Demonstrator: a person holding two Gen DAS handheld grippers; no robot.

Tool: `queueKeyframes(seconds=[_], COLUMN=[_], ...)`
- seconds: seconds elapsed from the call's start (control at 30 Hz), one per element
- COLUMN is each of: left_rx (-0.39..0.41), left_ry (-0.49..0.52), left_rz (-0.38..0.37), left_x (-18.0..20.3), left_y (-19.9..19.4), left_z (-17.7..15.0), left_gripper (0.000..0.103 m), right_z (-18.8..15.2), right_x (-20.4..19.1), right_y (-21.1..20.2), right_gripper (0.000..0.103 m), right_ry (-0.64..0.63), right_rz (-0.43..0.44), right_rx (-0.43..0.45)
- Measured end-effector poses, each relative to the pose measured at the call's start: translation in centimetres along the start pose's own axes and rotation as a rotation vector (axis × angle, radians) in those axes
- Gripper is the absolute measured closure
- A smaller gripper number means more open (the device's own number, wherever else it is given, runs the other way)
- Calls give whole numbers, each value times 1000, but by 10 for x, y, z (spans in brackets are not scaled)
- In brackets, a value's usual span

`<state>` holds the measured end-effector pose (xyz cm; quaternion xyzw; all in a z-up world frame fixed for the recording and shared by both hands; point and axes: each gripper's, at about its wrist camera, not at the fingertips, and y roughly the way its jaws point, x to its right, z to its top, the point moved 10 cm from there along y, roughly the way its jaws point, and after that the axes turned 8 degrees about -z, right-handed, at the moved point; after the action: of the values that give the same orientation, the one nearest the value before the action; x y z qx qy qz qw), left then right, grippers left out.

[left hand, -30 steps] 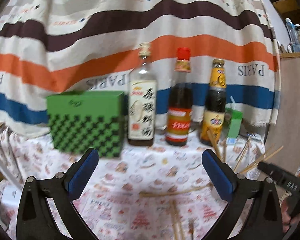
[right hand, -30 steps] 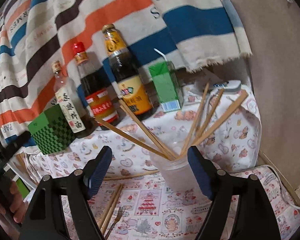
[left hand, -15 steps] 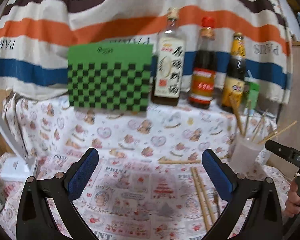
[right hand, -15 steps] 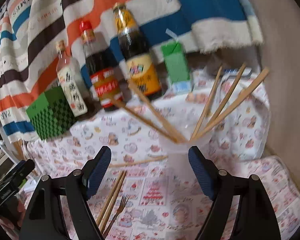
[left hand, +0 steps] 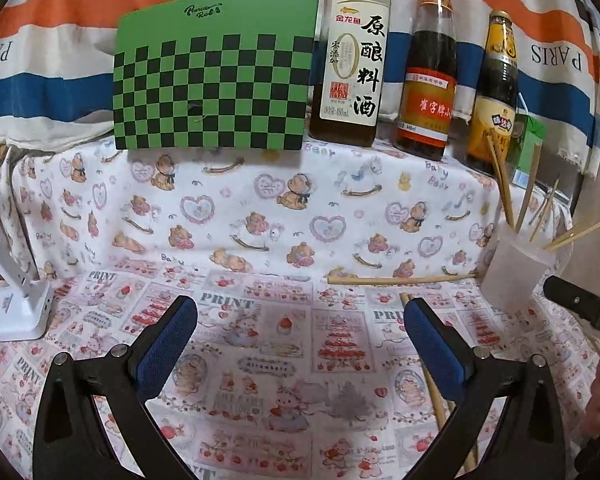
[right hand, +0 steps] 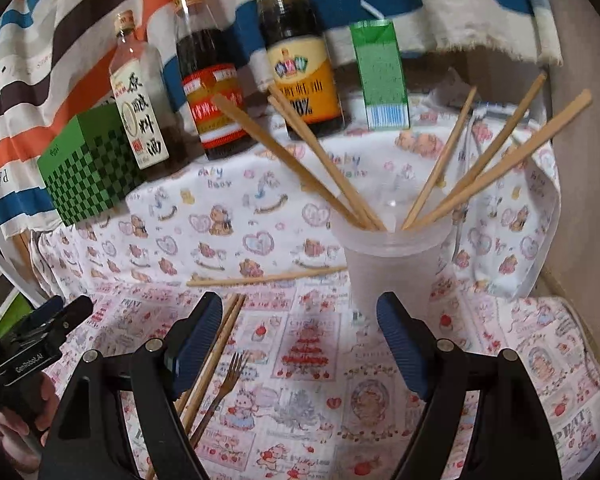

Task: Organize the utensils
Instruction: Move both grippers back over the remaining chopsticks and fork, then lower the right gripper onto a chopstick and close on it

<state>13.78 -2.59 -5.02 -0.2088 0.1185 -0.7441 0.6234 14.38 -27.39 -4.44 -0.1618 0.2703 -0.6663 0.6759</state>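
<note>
A frosted plastic cup (right hand: 391, 272) (left hand: 513, 268) stands on the patterned cloth with several wooden chopsticks (right hand: 495, 160) fanned out of it. One loose chopstick (right hand: 264, 279) (left hand: 399, 280) lies flat just left of the cup. A pair of chopsticks (right hand: 216, 344) (left hand: 435, 392) and a small wooden fork (right hand: 230, 380) lie nearer, partly under my right gripper's left finger. My right gripper (right hand: 300, 336) is open just in front of the cup, nothing between its pads. My left gripper (left hand: 300, 340) is open over bare cloth, left of the pair.
At the back stand a green checkered box (left hand: 216, 76), three sauce bottles (left hand: 351, 60) (left hand: 429, 68) (left hand: 493, 96) and a green carton (right hand: 379, 76), before a striped hanging cloth. A white lamp base (left hand: 12, 312) sits at the left. A wall (right hand: 579, 200) closes the right side.
Both grippers have sunk and tipped downward toward the table. The left view now shows far more cloth; the cup has drawn closer in the right view. Both jaws stay open.
</note>
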Motion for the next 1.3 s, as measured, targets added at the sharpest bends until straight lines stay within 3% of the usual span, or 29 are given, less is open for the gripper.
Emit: queueKeyframes(seconds=[0.17,0.33,0.4,0.5,0.6,0.8,1.3], left_rx=[43,107,123,172,153,157,114], left_ry=[-12,36,84,148,148,123,100], left_rz=[-36,-23,-14,-9,-10,6,21], left_x=[3,13,22,34,33,27,22], left_y=[-5,-16,-19,-29,-25,-26,-17], left_z=[4,11,12,15,15,15,11], left_gripper=[0,0,0,0,0,0,1], right_z=[-6,-15,-17,-21,-28,-29,-65], right_x=[2,-8,-14,-22,-36,-58,-76], right_y=[9,15,16,23,33,53,77], right_gripper=[23,35,43,47,58,68,82], right_ry=[18,11,-7,-14,-38,-47,-141], right_rz=[10,68,88,103,114,94,90], right_rx=[-49,-110,-124,-164,-236,-293,-333])
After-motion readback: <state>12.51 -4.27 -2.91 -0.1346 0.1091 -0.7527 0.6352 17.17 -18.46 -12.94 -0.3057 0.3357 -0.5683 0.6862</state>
